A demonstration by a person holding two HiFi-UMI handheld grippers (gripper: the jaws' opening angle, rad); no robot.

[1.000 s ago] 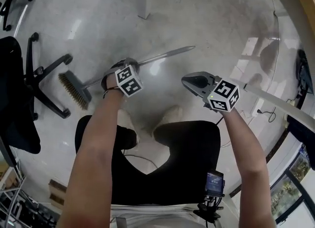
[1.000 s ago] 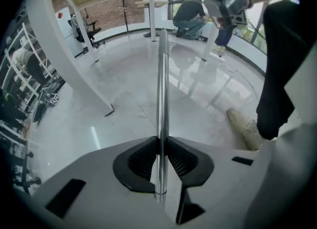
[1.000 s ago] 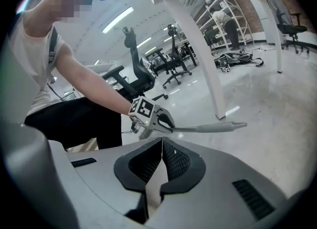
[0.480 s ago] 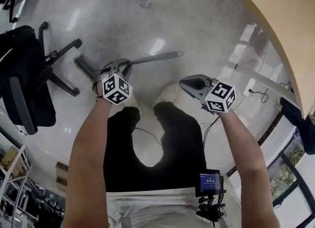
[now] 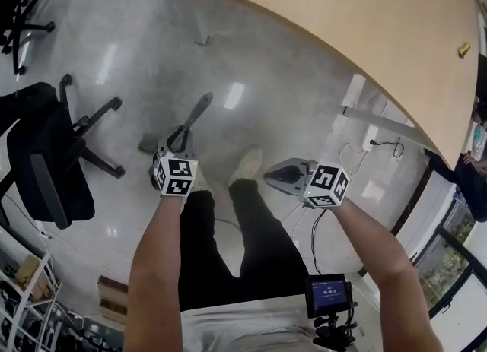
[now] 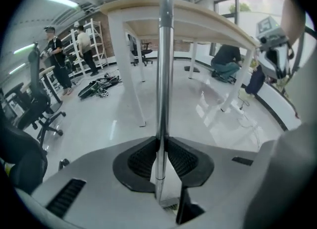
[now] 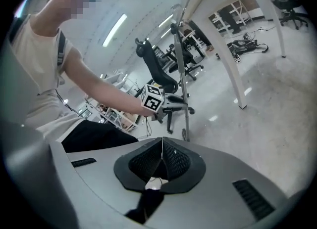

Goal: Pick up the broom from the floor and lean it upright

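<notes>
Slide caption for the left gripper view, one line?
Left gripper, jaws shut on the metal broom handle, holds it roughly upright before a wood-topped table.

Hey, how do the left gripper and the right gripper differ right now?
The left gripper has its jaws shut on the broom handle; the right gripper has its jaws shut on nothing. In the head view the left gripper points up the picture, the right gripper toward its left. Both carry a marker cube.
</notes>
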